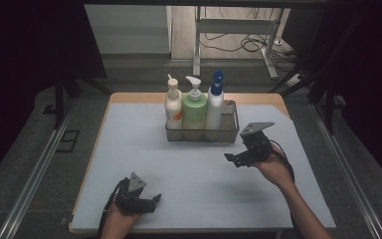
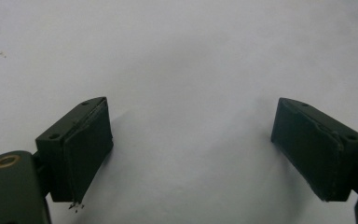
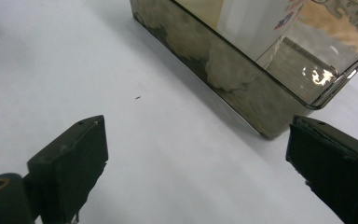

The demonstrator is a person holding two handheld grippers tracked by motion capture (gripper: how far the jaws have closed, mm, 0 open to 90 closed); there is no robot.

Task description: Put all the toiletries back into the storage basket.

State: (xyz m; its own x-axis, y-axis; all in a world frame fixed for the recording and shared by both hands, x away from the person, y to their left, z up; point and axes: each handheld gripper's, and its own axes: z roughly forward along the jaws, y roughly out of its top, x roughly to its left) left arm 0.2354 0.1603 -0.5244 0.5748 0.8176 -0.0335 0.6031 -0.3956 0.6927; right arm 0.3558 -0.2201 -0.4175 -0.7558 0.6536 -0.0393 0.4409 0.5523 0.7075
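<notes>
While the metal basket (image 1: 229,133) sits at the table's (image 1: 189,169) far middle, its long side running left to right, three pump bottles (image 1: 195,110) stand upright inside, nozzles pointing right. Just beside its right end, the right gripper (image 1: 231,159) gapes empty; the left gripper (image 1: 155,200), well apart, also stands open.

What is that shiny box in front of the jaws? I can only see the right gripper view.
Observer: A metal basket holding three pump bottles in a row: an orange-white bottle, a green bottle and a white bottle with a blue pump.
Operator: Where is the other gripper?
Observer: The left gripper is near the front edge of the table, far from the basket.
Operator: Is it holding anything?
Observer: No, its jaws stand open with nothing between them.
</notes>
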